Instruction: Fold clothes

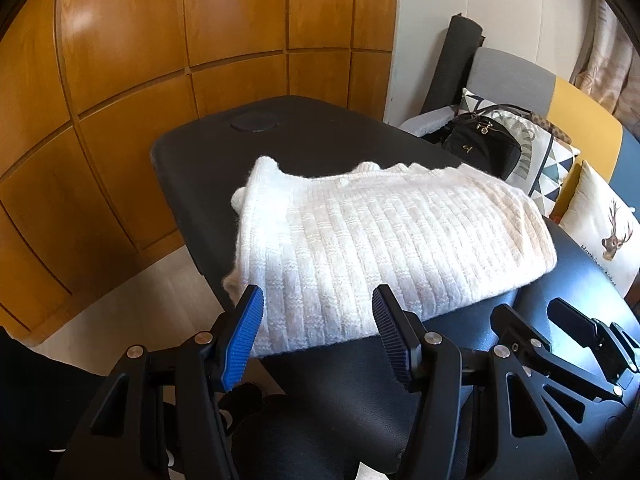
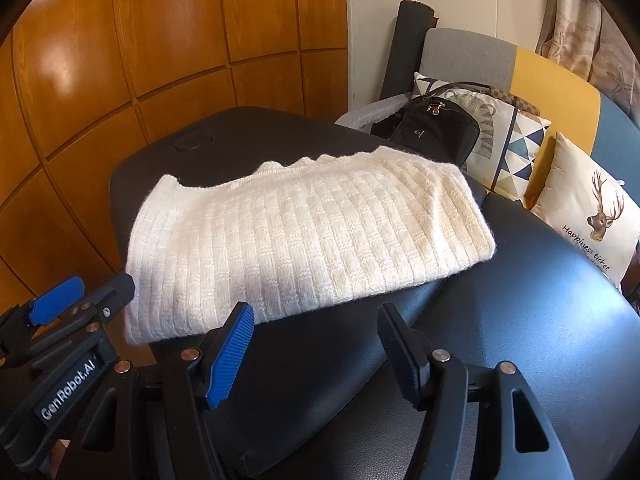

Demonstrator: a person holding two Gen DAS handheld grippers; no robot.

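Sweater (image 2: 304, 236): cream-white, ribbed basket-weave knit. Padded table (image 2: 540, 320): black. Wall panels (image 1: 120, 80): orange-brown wood. Handbag (image 2: 436, 128): black, gold clasp. Cushions: one (image 2: 508, 140) with blue-grey triangles, one (image 2: 592, 216) white with brown deer head. Gripper pads (image 2: 230, 356): blue, ridged

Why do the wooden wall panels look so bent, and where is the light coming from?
Left wrist view: the fisheye lens bows the wood panels, with dark corners; a window-like glare shines on them. Right wrist view: the same bending; sunlight falls in patches across the white knitted sweater, and the black padded table reflects bluish light.
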